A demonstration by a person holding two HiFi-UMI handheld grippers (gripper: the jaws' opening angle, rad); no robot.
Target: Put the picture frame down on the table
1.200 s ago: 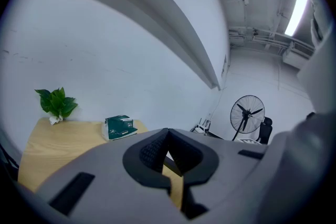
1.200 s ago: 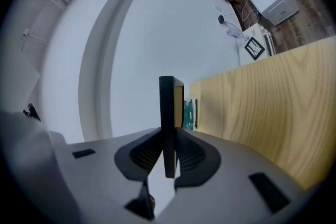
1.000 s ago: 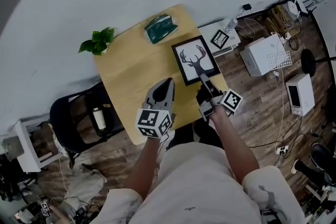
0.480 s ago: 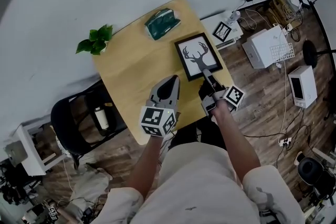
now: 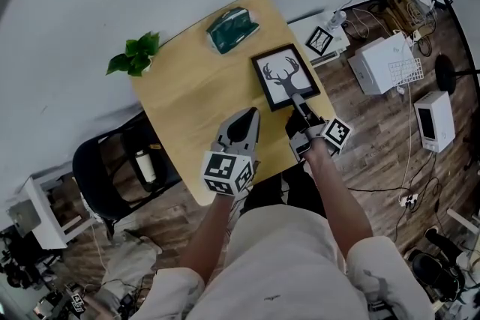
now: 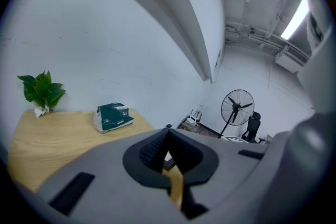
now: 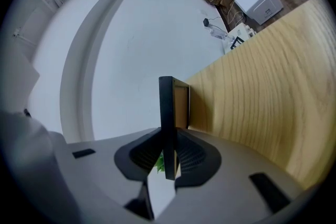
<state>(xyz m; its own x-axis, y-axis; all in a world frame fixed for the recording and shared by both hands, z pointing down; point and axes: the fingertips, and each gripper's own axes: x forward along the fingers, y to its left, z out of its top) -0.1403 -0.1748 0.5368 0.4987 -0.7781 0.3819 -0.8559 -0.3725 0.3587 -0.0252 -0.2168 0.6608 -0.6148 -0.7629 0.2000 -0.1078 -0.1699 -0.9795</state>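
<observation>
The black picture frame (image 5: pixel 283 76) with a deer print faces up over the right part of the wooden table (image 5: pixel 187 101). My right gripper (image 5: pixel 298 103) is shut on the middle of its near edge. In the right gripper view the picture frame (image 7: pixel 168 105) shows edge-on between the jaws of the right gripper (image 7: pixel 169 136), close alongside the table (image 7: pixel 262 97); I cannot tell if it touches. My left gripper (image 5: pixel 251 113) hovers over the table's near edge, left of the frame, shut and holding nothing. In the left gripper view, the tips of the left gripper (image 6: pixel 168 132) meet.
A small potted plant (image 5: pixel 135 60) stands at the table's far left corner and a green packet (image 5: pixel 231 30) lies at its far edge. A black chair (image 5: pixel 112 168) sits left of the table. White boxes (image 5: pixel 382 71) and cables lie on the floor to the right.
Both grippers have sunk a little toward the table. The frame has come down with the right gripper, still held by its near edge.
</observation>
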